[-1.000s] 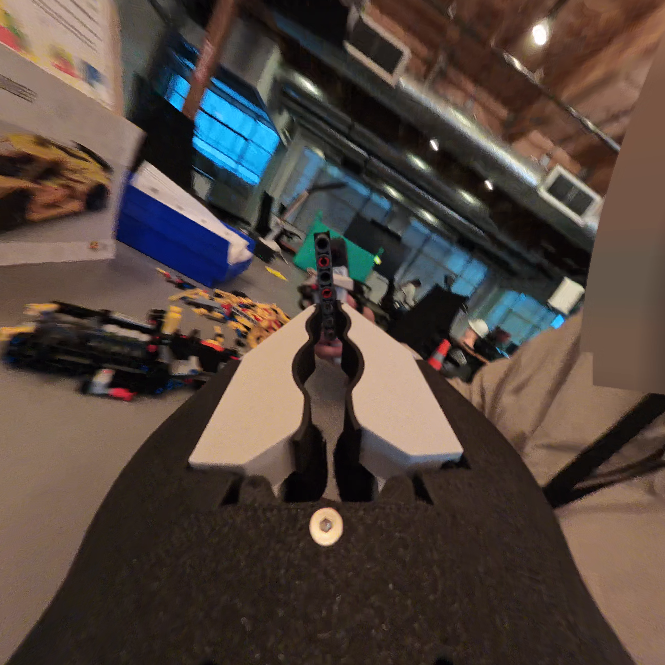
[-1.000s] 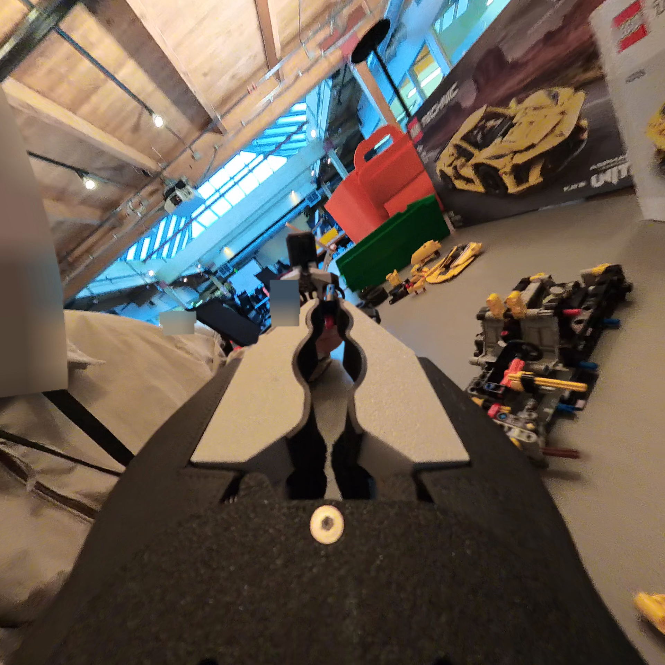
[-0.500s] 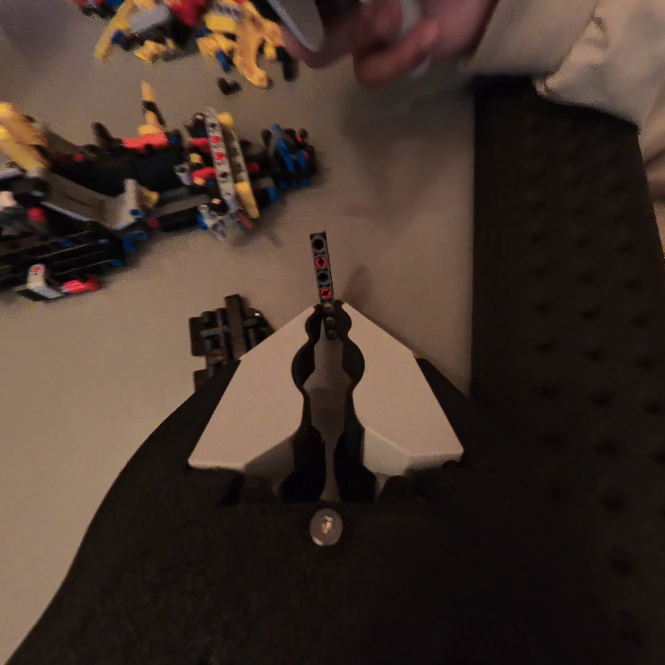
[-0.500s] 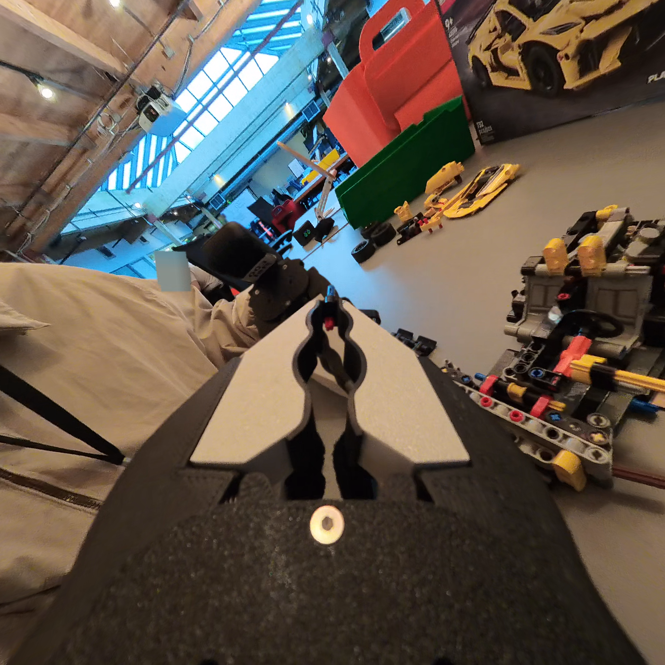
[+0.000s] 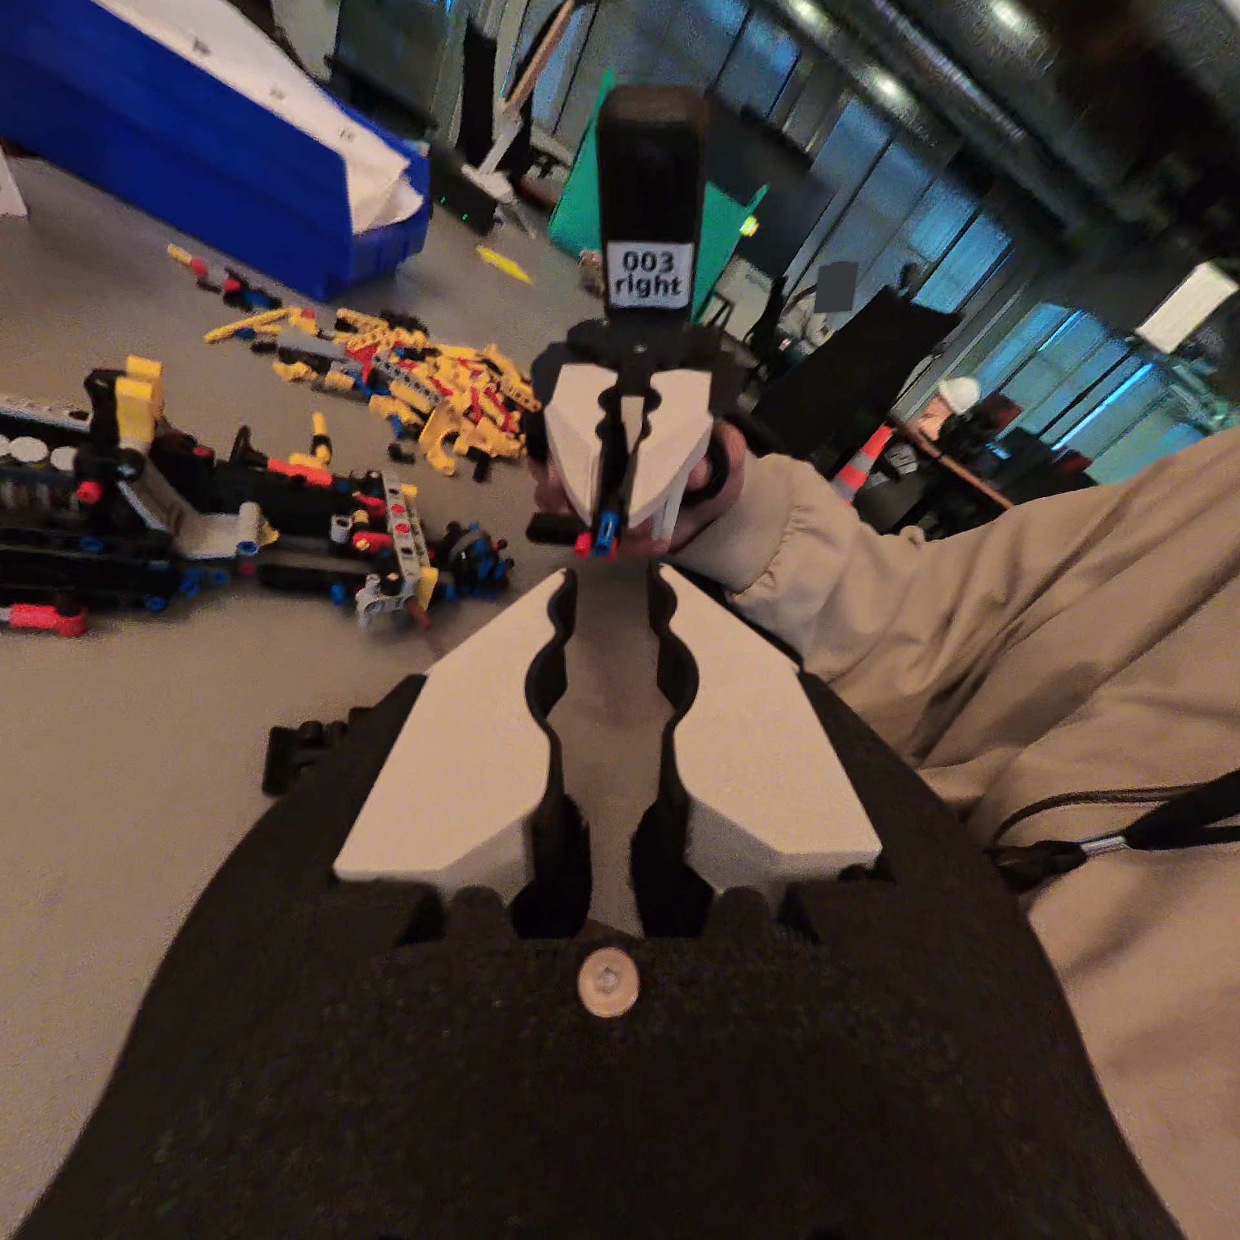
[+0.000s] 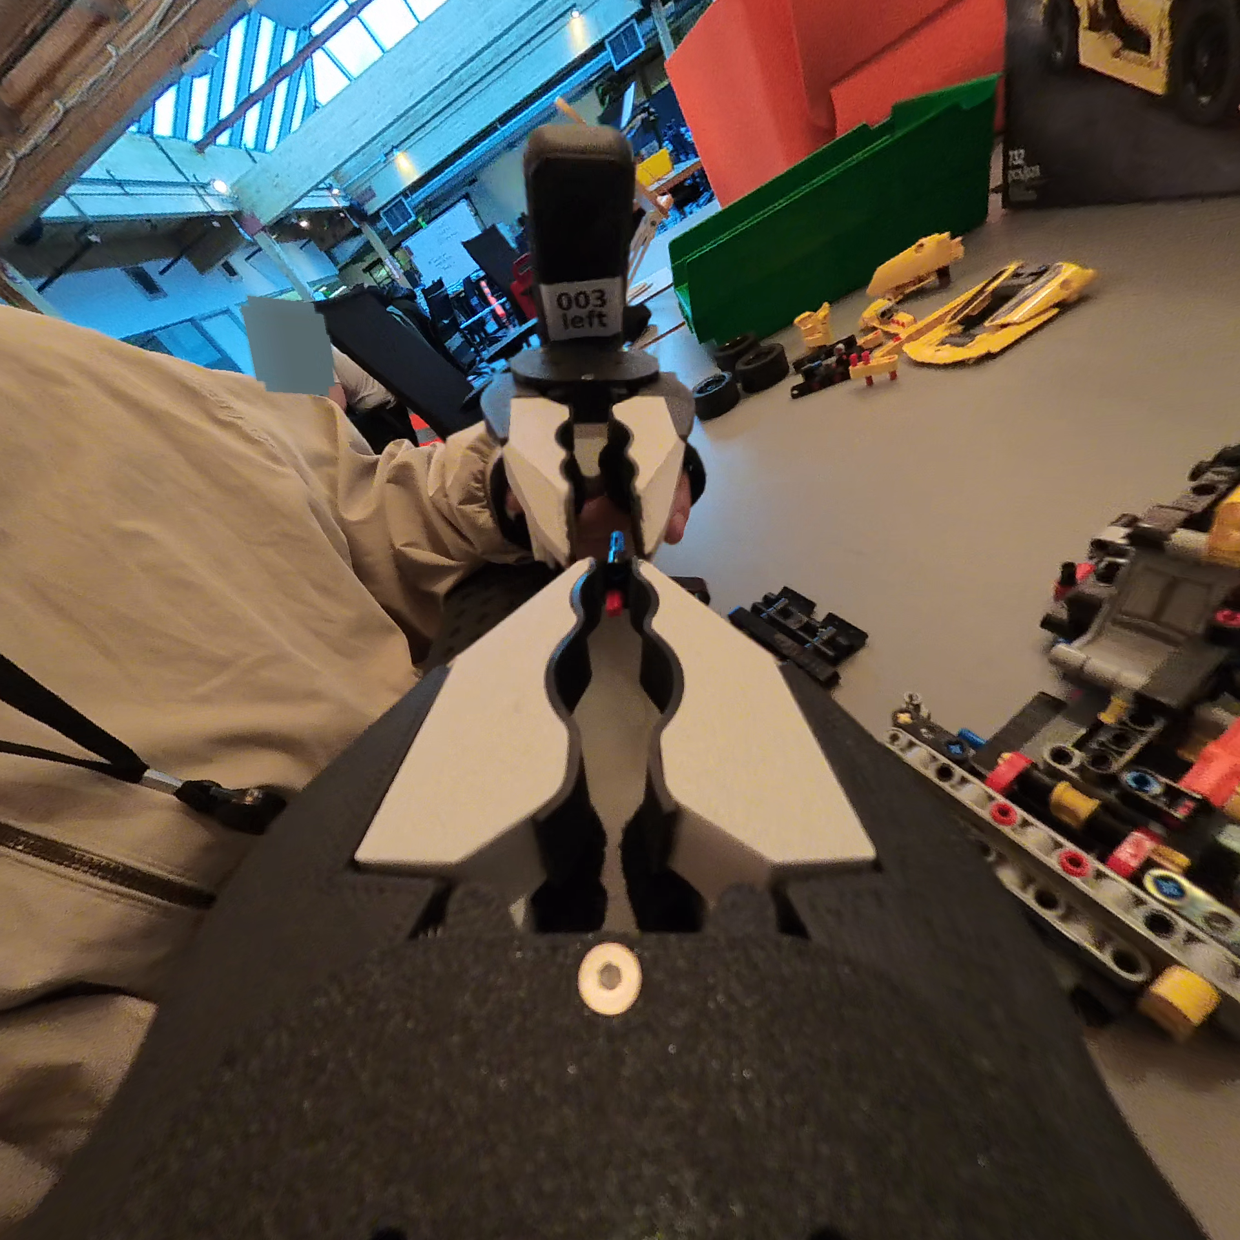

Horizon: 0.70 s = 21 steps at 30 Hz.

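Observation:
My right gripper (image 6: 612, 567) is shut on a small dark piece with a red pin and a blue tip (image 6: 613, 577). It also shows in the left wrist view (image 5: 607, 530), facing me, with the blue and red pins (image 5: 597, 540) at its tips. My left gripper (image 5: 612, 574) is open and empty, tip to tip with the right one. In the right wrist view the left gripper (image 6: 604, 523) stands just beyond the held piece, jaws apart. Both are held above the grey table (image 5: 134, 771) by a person in beige sleeves (image 5: 939, 637).
A partly built black brick chassis (image 5: 201, 523) (image 6: 1107, 738) lies beside the grippers. A small black assembly (image 6: 798, 631) lies near it. There are also a pile of yellow and red parts (image 5: 416, 389), a blue bin (image 5: 201, 147), a green tray (image 6: 825, 235), an orange case (image 6: 805, 67), yellow body panels (image 6: 973, 315) and wheels (image 6: 745, 369). My left and right fingertips are right by each other.
My left gripper has opened, and the black beam with red pins it held is no longer between its jaws. It swung up from the table to face the right gripper.

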Motion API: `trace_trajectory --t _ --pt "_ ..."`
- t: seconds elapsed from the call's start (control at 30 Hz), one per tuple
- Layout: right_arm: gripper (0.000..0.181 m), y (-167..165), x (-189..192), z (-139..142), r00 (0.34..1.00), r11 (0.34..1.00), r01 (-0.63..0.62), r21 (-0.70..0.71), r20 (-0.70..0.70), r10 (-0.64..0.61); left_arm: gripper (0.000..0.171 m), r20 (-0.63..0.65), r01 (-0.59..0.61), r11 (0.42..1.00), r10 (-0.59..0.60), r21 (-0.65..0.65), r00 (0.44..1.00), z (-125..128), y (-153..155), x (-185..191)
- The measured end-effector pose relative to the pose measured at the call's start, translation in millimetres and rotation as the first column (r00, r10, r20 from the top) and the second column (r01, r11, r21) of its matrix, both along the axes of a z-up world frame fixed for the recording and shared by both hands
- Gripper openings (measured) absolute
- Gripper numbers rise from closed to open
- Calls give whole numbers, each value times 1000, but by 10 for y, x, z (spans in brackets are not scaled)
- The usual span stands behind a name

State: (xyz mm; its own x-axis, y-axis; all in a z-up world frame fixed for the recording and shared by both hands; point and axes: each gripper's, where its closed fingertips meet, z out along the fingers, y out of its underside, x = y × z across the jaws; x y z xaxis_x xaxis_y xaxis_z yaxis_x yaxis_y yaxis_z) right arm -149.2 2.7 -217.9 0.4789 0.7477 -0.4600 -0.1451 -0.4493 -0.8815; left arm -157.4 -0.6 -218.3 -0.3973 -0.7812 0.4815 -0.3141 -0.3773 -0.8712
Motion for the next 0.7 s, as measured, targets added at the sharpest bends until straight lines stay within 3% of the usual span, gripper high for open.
trace_trajectory --t 0.3,0.7 --pt "6 -23 -90 2 999 999 -35 -19 -9 35 5 54 -45 997 41 70 998 70 9 1" --pt "5 -83 -156 55 995 996 -86 -17 -43 85 4 97 -19 984 1 179 995 78 -104 -27"
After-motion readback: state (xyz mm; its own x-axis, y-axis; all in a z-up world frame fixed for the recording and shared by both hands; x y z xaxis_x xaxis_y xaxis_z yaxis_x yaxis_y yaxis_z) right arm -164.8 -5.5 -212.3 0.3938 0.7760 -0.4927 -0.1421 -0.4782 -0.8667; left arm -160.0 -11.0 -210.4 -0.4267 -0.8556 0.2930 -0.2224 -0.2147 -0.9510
